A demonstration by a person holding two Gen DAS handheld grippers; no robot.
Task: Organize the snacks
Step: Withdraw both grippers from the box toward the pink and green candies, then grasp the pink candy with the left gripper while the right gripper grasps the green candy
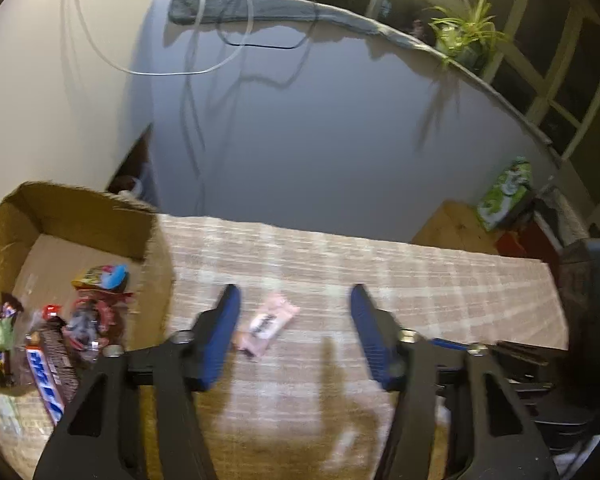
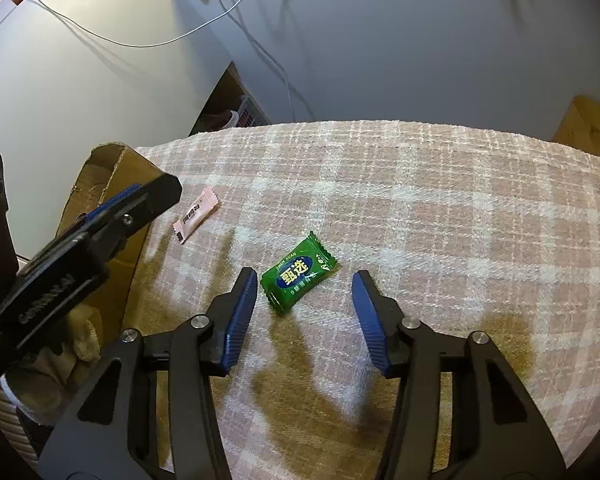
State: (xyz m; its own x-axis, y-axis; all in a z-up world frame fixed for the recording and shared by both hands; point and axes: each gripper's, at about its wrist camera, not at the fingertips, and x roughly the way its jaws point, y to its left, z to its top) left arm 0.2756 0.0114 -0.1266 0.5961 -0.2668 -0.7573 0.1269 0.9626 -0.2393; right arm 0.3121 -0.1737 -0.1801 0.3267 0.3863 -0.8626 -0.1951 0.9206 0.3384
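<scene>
While hovering over the plaid tablecloth [image 2: 420, 184], both claws partly open, nothing gripped. Left gripper [image 1: 295, 300] straddling the pink candy sachet [image 1: 268, 322], pads not touching. Right gripper [image 2: 304, 284] framing the green wrapped candy [image 2: 298, 274], also clear of it. Cardboard box [image 1: 80, 208] off left, holding chocolate bars [image 1: 52, 364] and other snacks.

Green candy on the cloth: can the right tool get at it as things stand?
Probably yes. The green candy lies flat on the checked cloth just ahead of the right tool, in line with the gap between its open fingers. Nothing covers it; the pink sachet and left tool sit off to the side.
</scene>
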